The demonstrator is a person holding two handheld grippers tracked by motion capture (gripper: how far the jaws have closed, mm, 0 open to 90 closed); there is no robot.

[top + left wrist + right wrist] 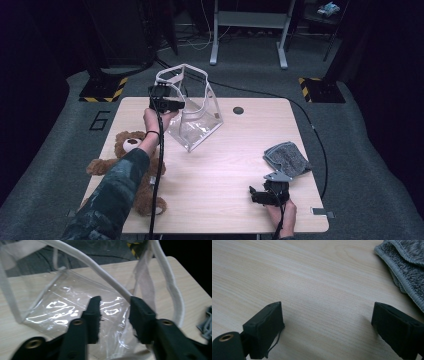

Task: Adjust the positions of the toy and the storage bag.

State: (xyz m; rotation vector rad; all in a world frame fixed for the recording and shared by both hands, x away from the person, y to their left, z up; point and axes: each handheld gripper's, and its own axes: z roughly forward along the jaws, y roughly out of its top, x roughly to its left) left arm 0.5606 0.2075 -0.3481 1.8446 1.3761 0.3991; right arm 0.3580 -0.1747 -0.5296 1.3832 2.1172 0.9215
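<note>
Clear plastic bag (192,117) with white straps, far left of table (235,165), tilted and propped open. Left gripper (165,102) at its rim, jaws partly apart, not pressing; a strap (100,273) runs just past them. Right gripper (265,196) wide, idle near grey cloth (287,157). Teddy bear (127,150) unpacked: 0 items bagged, loading seemingly ahead.

You have a clear plastic tote bag (196,120) with white fabric edging and white strap handles (172,75). It stands tipped on the far left part of the worktop (225,165), its mouth open and facing up and toward you, its base resting on the wood. The glossy film is creased and throws back the light. Its white rim (110,280) runs just past your left tool's (113,306) tips.
</note>
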